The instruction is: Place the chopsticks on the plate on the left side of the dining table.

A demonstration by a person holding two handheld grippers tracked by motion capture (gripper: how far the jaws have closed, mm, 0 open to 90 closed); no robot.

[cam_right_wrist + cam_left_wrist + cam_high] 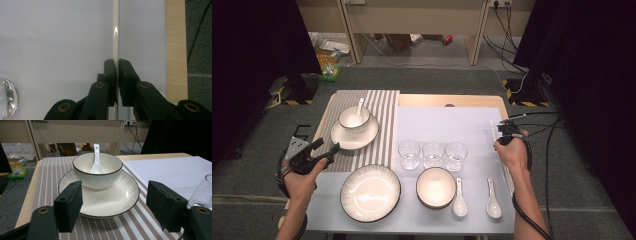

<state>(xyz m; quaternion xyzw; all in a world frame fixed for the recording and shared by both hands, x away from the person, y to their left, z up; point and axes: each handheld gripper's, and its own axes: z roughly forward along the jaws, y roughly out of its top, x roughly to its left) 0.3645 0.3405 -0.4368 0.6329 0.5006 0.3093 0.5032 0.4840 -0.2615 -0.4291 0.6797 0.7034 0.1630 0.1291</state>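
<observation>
One spoon in bowl, glasses seemingly empty

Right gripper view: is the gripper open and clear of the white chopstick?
No, the right gripper is shut on the white chopstick, which runs straight between its pads over the white mat.

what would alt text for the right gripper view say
The right gripper, its two black jaws shut on a thin white glossy chopstick, holds it over a pale white table mat. A light wooden table edge runs down the right side, and a clear glass's rim shows at lower left.
</observation>
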